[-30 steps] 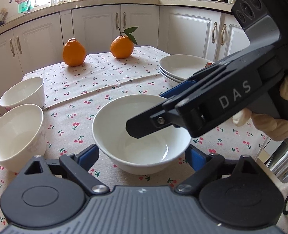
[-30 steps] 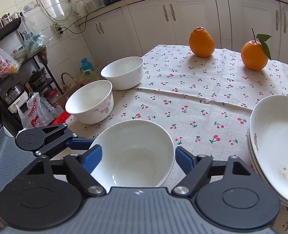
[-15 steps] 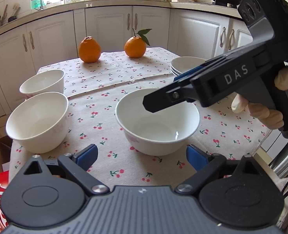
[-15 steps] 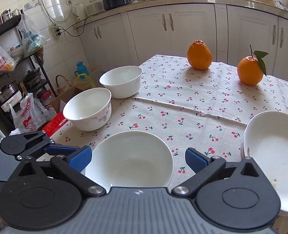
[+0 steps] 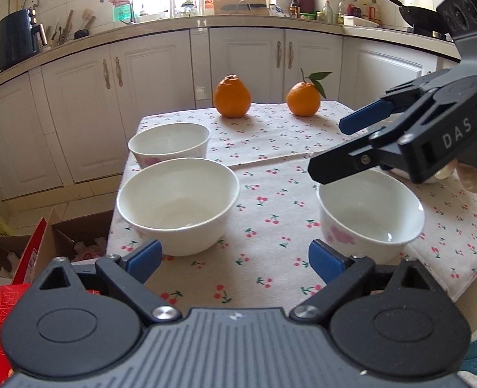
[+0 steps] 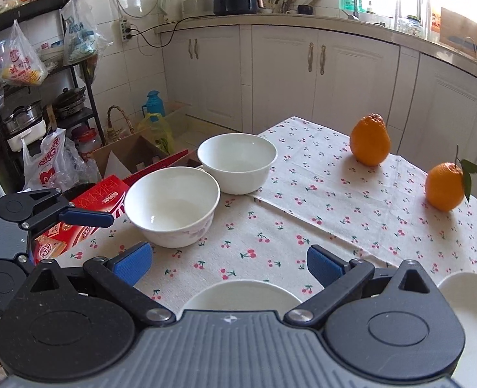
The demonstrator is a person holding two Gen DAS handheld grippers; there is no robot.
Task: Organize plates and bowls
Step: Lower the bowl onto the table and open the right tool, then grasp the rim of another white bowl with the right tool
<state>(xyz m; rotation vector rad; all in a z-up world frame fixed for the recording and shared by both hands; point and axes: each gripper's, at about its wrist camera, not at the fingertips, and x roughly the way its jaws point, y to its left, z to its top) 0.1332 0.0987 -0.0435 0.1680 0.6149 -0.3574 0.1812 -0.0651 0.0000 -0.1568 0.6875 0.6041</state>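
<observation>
Both tools are released — the left tool faces a bowl, the right tool hovers over another bowl. Glazed rims could slip from the pads — or clink when nested.

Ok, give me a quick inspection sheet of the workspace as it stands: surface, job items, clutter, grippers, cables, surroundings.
Surface: table under a cherry-print cloth, one fold across the middle.
Job's things: three white bowls, upright and apart: far bowl, middle bowl, near bowl. Plates at the right edge, mostly hidden.
Clutter: two oranges at the far end, plain orange and leafy orange.
Grippers: left gripper open, holding nothing. Right gripper open, holding nothing, above the near bowl.
Cables: wall cable to the counter; none on the table.
Surroundings: cabinets, cardboard box and red carton on the floor, rack with bags.
</observation>
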